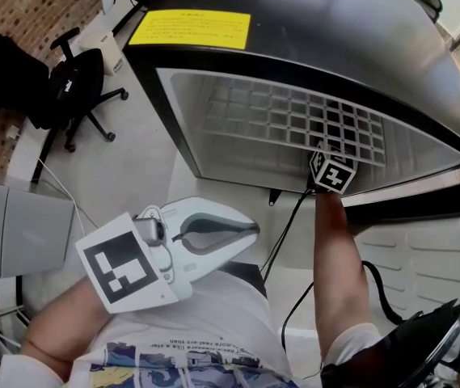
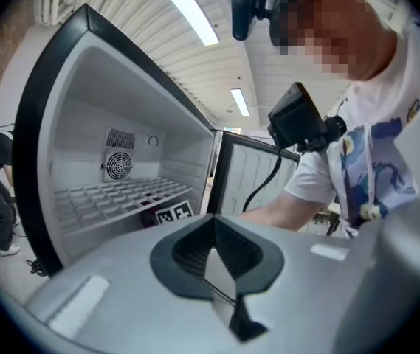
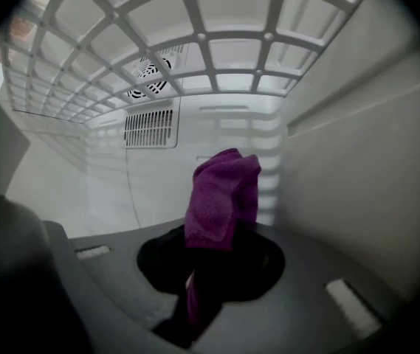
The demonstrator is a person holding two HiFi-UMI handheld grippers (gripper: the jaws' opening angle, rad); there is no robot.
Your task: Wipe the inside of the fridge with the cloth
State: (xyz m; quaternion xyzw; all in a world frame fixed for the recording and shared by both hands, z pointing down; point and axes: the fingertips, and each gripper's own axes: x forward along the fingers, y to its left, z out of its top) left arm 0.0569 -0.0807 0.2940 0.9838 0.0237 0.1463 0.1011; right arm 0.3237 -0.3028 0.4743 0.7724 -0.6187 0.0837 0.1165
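The fridge (image 1: 310, 31) stands open, black outside and white inside, with a white wire shelf (image 1: 294, 120) across it. My right gripper (image 3: 210, 264) is inside, under the wire shelf (image 3: 195, 28), shut on a purple cloth (image 3: 221, 194). The cloth stands up from the jaws in front of the white back wall (image 3: 158, 183), close to the right side wall (image 3: 357, 161); I cannot tell if it touches either. From the head view only that gripper's marker cube (image 1: 332, 170) shows. My left gripper (image 1: 246, 229) hangs outside in front of the fridge, shut and empty (image 2: 213, 253).
The fridge door (image 1: 411, 253) is swung open at the right, with a black cable (image 1: 293, 217) running down by it. A black office chair (image 1: 72, 87) and a grey cabinet (image 1: 11, 225) stand at the left. Vents and a fan (image 3: 150, 76) sit on the back wall.
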